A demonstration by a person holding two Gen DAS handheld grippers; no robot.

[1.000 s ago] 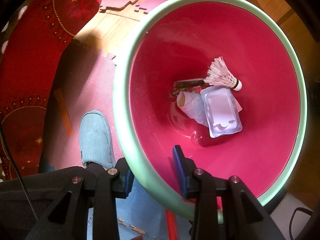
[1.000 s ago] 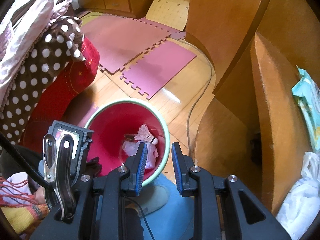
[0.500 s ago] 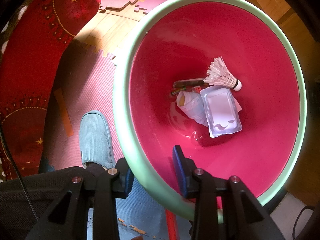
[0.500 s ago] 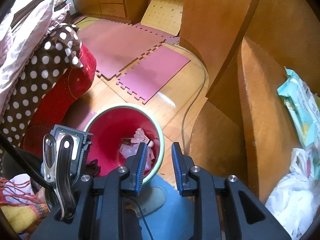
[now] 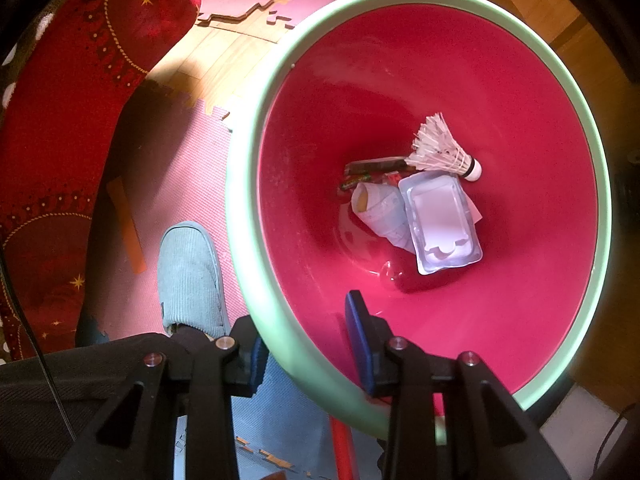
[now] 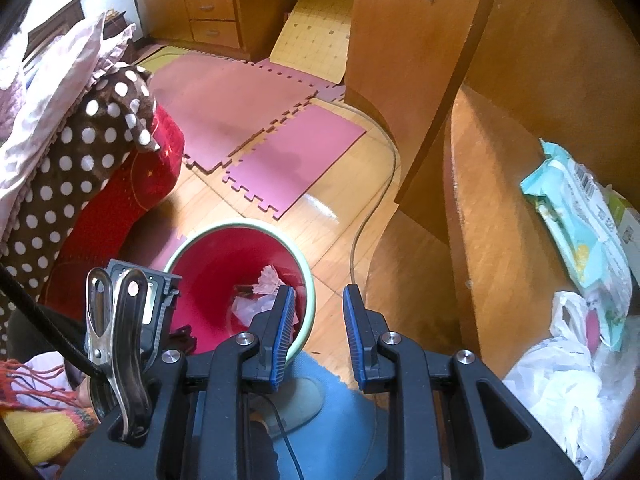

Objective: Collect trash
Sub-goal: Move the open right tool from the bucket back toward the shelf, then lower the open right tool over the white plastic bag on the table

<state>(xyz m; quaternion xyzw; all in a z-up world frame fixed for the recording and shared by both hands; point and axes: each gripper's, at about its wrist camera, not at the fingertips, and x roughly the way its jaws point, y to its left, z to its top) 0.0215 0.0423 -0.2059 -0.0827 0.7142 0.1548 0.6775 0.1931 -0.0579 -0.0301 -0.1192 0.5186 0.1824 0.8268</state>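
1. Holding the red bin (image 5: 520, 92) by its pale green rim (image 5: 248, 216): left gripper (image 5: 304, 340) is clamped across the near rim, one pad outside, one inside.
2. Trash already at the bin bottom: shuttlecock (image 5: 444, 150), white plastic tray (image 5: 444, 220), crumpled paper (image 5: 380, 208), dark wrapper (image 5: 372, 168).
3. Right gripper (image 6: 316, 328) is empty, jaws parted a little with nothing between them, hanging above the bin's right edge.
4. Remaining candidates sit on the wooden desk (image 6: 500, 220), to the right of the bin and higher: white plastic bag (image 6: 560, 384) nearest, teal wipes pack (image 6: 576, 216) beyond it. Whether the pack counts as trash I can't tell.
5. Key relation: the bag lies to the right of the right gripper's jaws and off its axis; the left hand is tied up with the bin. So the right hand is the nearer, and free, one.
6. Judgement: next move is swinging right to the bag, then jaws wider, since the bag is soft, bulky and has no clear long axis.
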